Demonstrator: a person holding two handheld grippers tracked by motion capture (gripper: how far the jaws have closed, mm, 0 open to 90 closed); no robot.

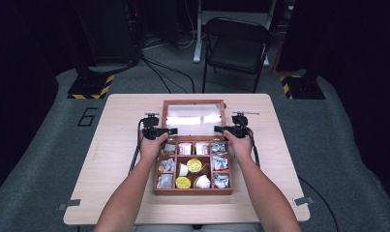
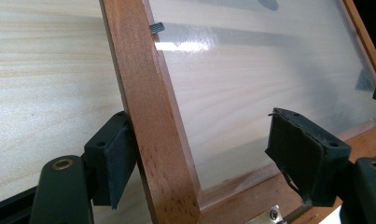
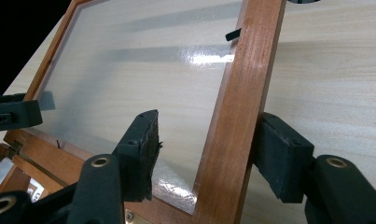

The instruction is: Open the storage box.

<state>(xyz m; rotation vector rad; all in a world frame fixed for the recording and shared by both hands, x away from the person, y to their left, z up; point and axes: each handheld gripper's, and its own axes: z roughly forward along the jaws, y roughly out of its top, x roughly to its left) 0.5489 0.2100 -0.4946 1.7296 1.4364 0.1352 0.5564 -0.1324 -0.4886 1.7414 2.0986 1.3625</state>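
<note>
Lid (image 1: 194,119) raised between left gripper (image 2: 213,154) and right gripper (image 3: 209,154) — side rails straddled, jaws slack, unclamped — long axis crosswise.

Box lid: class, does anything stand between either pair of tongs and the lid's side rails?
Nothing visible does. The left tongs straddle one rail of the lid, the right tongs the other.

Both forearms reach in toward the lid (image 1: 193,119) of the wooden box. The left gripper (image 2: 209,154) straddles the lid's left rail, one pad touching the wood, the other standing clear over the pane. The right gripper (image 3: 209,156) straddles the lid's right rail, its jaws likewise parted.
</note>
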